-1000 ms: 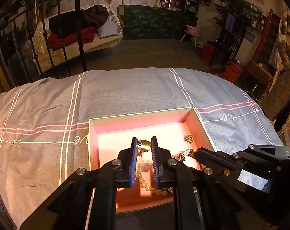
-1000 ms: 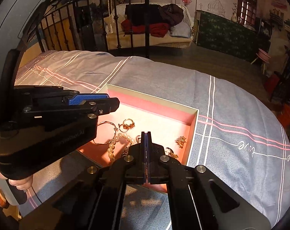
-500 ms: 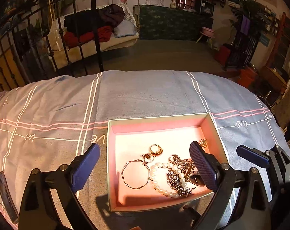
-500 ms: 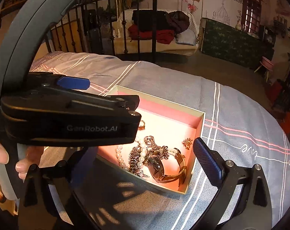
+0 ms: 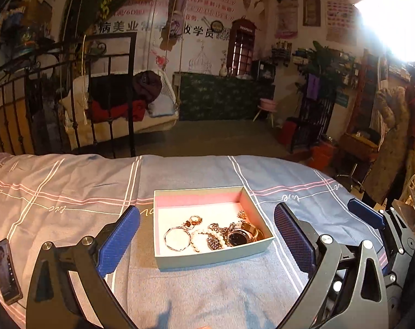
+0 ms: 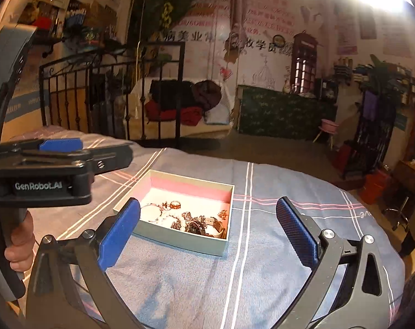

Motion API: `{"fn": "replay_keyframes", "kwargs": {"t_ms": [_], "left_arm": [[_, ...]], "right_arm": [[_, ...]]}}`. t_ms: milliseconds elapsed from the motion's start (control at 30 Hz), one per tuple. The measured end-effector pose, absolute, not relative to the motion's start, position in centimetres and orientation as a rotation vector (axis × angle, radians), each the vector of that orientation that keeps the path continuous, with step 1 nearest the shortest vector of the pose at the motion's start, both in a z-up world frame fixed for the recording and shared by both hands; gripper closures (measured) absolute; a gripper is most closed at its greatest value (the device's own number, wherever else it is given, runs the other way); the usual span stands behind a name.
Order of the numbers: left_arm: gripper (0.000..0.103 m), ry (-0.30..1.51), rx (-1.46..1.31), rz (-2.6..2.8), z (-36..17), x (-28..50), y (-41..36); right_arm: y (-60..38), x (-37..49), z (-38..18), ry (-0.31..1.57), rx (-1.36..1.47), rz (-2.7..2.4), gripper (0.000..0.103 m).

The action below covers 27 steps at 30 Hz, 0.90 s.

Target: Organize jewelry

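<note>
Jewelry, all of it that I can see, is sitting inside the box (image 5: 212, 255), and the box is resting on the bed (image 5: 70, 192), near the middle of the cover. What has changed: a second ago both grippers were down over the box with jaws close together, the left one among the pearls; half a second ago they were spread wide and lifting off; now both are hanging well back and higher, so the whole box is showing between their fingers. Left gripper (image 5: 207, 241) is standing wide open, holding nothing. Right gripper (image 6: 207, 233) likewise spread wide and empty. My reading: the pieces are all deposited and the task is at or near its end.

Materials, largest first:
- Bed cover: soft woven cloth, grey-blue, crossed by white and pink lines, lightly creased.
- Box: shallow rectangular card tray, pale outer walls, pink lining, crisp corners.
- Phone (image 5: 5, 270): flat glossy slab, lying at the left edge of the bed.
- Watch (image 5: 241, 235): round dark dial, metal band, at the box's right side.
- Bangle (image 5: 177, 239): thin bright metal ring, lying flat.
- Pearl strand (image 5: 199, 240): small round pale beads, lying curved beside the bangle.
- Ring (image 5: 195, 220) and brooch (image 5: 242, 214): small gilt pieces, detail too fine to tell.
</note>
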<state>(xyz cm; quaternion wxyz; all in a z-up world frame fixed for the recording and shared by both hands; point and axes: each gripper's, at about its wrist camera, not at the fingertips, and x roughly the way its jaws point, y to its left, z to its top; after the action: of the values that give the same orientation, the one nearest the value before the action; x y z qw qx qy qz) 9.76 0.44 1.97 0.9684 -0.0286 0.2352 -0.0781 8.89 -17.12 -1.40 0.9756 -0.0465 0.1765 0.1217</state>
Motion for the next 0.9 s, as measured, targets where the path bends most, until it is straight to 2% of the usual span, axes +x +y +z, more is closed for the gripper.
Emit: {"fn": "replay_keyframes", "kwargs": {"t_ms": [200, 467, 900], "left_arm": [[0.006, 0.396, -0.015, -0.107, 2.8, 4.6, 0.1], [0.006, 0.339, 0.030, -0.046, 3.5, 2.8, 0.4], [0.006, 0.398, -0.002, -0.058, 2.5, 3.3, 0.8]], "right_arm": [[-18.2, 4.2, -1.0, 0.263, -0.081, 0.164, 0.005], [-19.6, 2.9, -0.3, 0.233, -0.078, 0.133, 0.005], [-19.6, 3.7, 0.4, 0.250, -0.072, 0.134, 0.005]]}}
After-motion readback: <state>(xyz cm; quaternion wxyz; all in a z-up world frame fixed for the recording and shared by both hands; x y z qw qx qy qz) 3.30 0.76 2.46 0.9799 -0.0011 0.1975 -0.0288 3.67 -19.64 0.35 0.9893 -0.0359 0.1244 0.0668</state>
